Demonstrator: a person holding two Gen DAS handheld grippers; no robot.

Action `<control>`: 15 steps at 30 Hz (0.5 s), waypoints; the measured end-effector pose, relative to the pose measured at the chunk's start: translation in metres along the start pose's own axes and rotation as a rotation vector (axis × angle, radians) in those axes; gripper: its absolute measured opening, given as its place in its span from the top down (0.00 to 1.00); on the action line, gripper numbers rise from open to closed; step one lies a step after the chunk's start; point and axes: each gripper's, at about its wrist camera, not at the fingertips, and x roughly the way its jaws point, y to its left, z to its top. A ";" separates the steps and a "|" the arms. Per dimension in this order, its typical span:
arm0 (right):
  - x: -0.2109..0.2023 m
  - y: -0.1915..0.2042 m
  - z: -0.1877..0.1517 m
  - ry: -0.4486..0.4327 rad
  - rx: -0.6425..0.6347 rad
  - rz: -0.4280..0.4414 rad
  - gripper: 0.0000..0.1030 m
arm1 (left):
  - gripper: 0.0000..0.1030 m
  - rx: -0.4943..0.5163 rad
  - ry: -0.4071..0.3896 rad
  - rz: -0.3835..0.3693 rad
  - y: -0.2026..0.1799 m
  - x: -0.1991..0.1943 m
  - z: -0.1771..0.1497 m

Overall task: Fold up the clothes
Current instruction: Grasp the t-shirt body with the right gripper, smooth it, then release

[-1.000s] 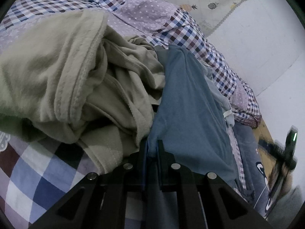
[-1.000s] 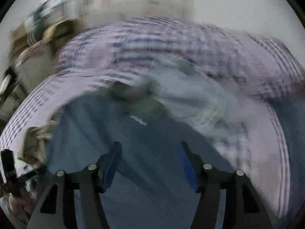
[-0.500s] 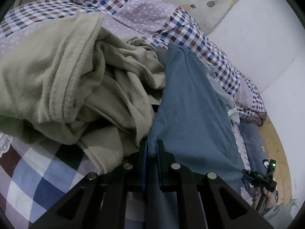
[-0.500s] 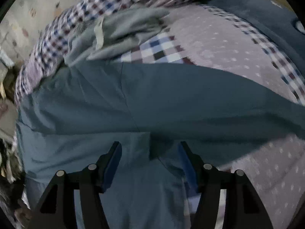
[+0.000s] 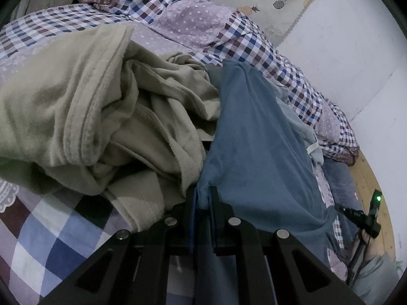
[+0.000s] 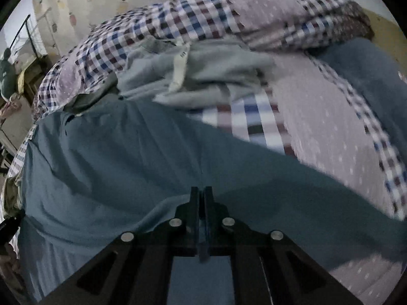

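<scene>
A blue garment (image 5: 254,139) lies spread over the checked bed cover (image 5: 241,40). My left gripper (image 5: 202,193) is shut on its near edge, with blue cloth pinched between the pads. In the right wrist view the same blue garment (image 6: 114,165) fills the lower half. My right gripper (image 6: 201,195) is low on it, its jaws closing tight with a fold of blue cloth between them. A pale grey garment (image 6: 203,76) with a white tag lies just beyond the blue one.
A crumpled pile of beige clothes (image 5: 101,114) sits left of the blue garment, touching it. A dark blue cushion (image 6: 368,76) lies at the bed's right side. The unit in the right hand, with a green light (image 5: 376,199), shows at the lower right above the wooden floor (image 5: 376,172). A white wall (image 5: 343,50) stands behind.
My right gripper came down onto the blue garment and its jaws went from wide apart to closed on the cloth. The left gripper kept its grip and barely moved.
</scene>
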 end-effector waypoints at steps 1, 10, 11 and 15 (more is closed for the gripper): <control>0.005 0.004 0.006 -0.002 -0.010 -0.012 0.99 | 0.92 0.003 -0.002 0.001 0.000 0.000 0.000; 0.059 0.008 0.026 0.092 0.015 -0.111 0.94 | 0.92 0.004 -0.001 -0.006 0.001 0.001 0.000; 0.061 0.005 0.023 0.109 0.041 -0.108 0.93 | 0.92 0.003 -0.002 -0.008 0.001 0.001 -0.001; 0.035 -0.020 0.001 0.047 0.194 -0.048 0.55 | 0.92 0.002 0.001 -0.007 0.002 0.004 -0.001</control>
